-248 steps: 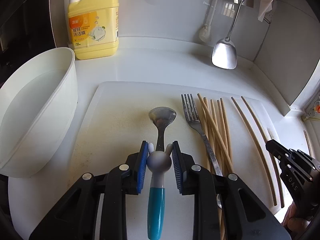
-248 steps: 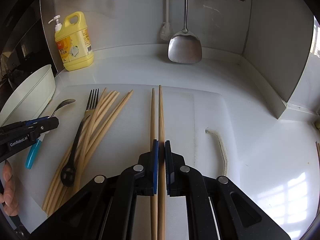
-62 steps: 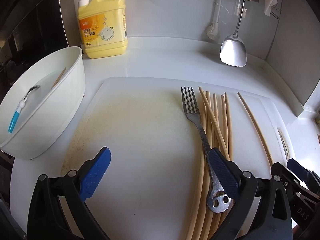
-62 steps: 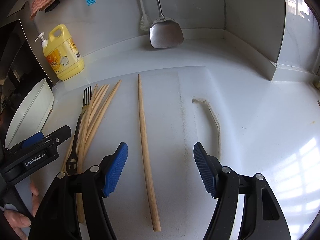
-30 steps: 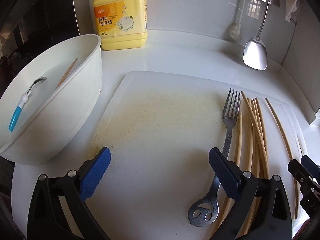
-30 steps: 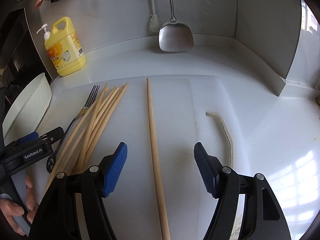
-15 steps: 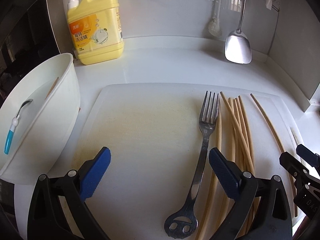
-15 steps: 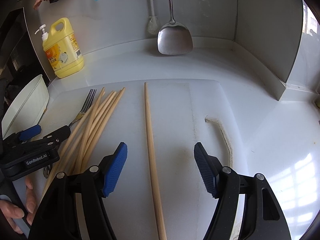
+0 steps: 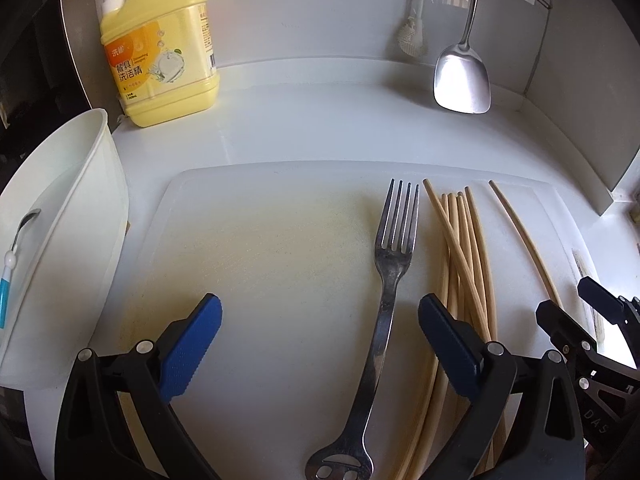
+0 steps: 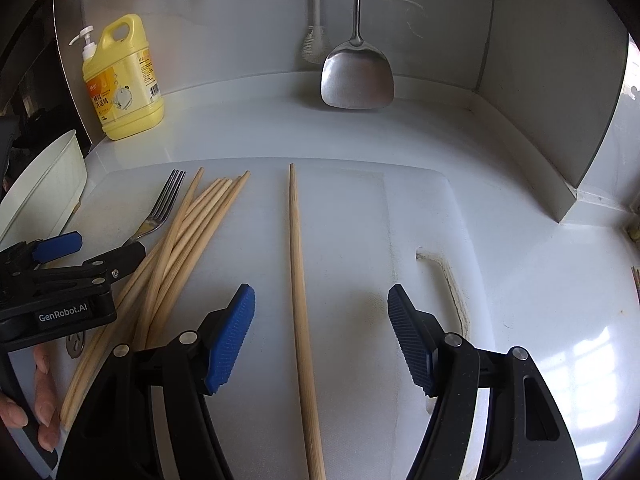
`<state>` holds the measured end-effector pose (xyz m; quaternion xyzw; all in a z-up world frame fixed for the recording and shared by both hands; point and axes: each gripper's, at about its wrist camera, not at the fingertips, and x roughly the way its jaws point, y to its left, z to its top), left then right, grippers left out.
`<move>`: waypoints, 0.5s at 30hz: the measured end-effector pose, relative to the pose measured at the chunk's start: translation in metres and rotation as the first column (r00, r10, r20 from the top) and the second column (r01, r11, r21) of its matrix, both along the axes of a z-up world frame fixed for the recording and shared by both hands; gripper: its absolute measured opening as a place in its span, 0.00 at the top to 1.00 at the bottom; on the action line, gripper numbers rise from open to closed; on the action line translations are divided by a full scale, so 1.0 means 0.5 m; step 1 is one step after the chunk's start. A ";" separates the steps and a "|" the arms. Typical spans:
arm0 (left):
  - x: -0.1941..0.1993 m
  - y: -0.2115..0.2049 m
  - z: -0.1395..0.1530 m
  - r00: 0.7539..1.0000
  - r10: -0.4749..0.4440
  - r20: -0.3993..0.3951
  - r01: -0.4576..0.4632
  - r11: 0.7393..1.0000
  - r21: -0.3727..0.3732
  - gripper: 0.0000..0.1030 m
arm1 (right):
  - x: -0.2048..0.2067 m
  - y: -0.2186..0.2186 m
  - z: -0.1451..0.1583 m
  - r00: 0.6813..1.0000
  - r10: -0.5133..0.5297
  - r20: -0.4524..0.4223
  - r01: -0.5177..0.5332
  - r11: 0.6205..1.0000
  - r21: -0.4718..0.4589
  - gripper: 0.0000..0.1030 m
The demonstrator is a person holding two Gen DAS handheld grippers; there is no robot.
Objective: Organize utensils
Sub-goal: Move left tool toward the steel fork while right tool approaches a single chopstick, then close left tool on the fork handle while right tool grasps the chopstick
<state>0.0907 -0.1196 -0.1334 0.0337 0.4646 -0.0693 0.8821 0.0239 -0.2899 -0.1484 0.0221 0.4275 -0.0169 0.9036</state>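
Observation:
A steel fork (image 9: pixel 386 292) lies on the white cutting board (image 9: pixel 260 240), its handle between the fingers of my open left gripper (image 9: pixel 320 344). A bundle of wooden chopsticks (image 9: pixel 466 256) lies just right of the fork. A single chopstick (image 10: pixel 298 280) lies apart and runs between the fingers of my open right gripper (image 10: pixel 322 336). The white bowl (image 9: pixel 80 208) at the left holds a blue-handled spoon (image 9: pixel 10 264). The left gripper also shows in the right wrist view (image 10: pixel 72 264), over the fork (image 10: pixel 160 208) and the bundle (image 10: pixel 188 248).
A yellow dish soap bottle (image 9: pixel 160 48) stands at the back left. A steel spatula (image 9: pixel 462 76) and a brush (image 9: pixel 412 36) hang on the back wall. A wall corner rises at the right (image 10: pixel 560 120). White counter (image 10: pixel 540 280) extends right of the board.
My left gripper has come closer over the fork, now between its fingers. My right gripper has advanced along the single chopstick. Both stay open.

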 end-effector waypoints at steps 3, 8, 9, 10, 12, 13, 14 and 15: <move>0.000 -0.002 0.002 1.000 -0.013 0.006 0.013 1.000 -0.001 0.12 | 0.007 0.002 0.001 1.000 0.010 0.000 -0.010 1.000 -0.005 0.39; -0.011 -0.009 0.009 0.998 -0.050 0.030 0.050 0.999 -0.006 0.29 | 0.011 0.018 0.004 0.999 0.042 0.015 -0.041 0.999 -0.021 0.58; -0.015 -0.011 0.010 0.998 -0.059 0.037 0.059 0.998 -0.007 0.35 | 0.011 0.021 0.005 0.999 0.048 0.018 -0.047 0.999 -0.025 0.62; -0.020 -0.015 0.012 0.997 -0.070 0.045 0.071 0.997 -0.007 0.39 | 0.010 0.025 0.005 0.998 0.055 0.020 -0.055 0.998 -0.028 0.64; -0.026 -0.025 0.013 0.994 -0.089 0.057 0.089 0.996 -0.006 0.51 | 0.010 0.032 0.006 0.997 0.070 0.024 -0.069 0.997 -0.039 0.71; -0.029 -0.028 0.014 0.993 -0.097 0.061 0.097 0.995 -0.008 0.55 | 0.010 0.035 0.006 0.997 0.075 0.026 -0.074 0.996 -0.043 0.73; -0.031 -0.031 0.015 0.993 -0.102 0.065 0.103 0.995 -0.009 0.61 | 0.010 0.037 0.006 0.996 0.081 0.028 -0.080 0.996 -0.045 0.76; -0.033 -0.034 0.016 0.992 -0.109 0.068 0.110 0.994 -0.012 0.69 | 0.010 0.039 0.007 0.996 0.087 0.029 -0.085 0.995 -0.045 0.79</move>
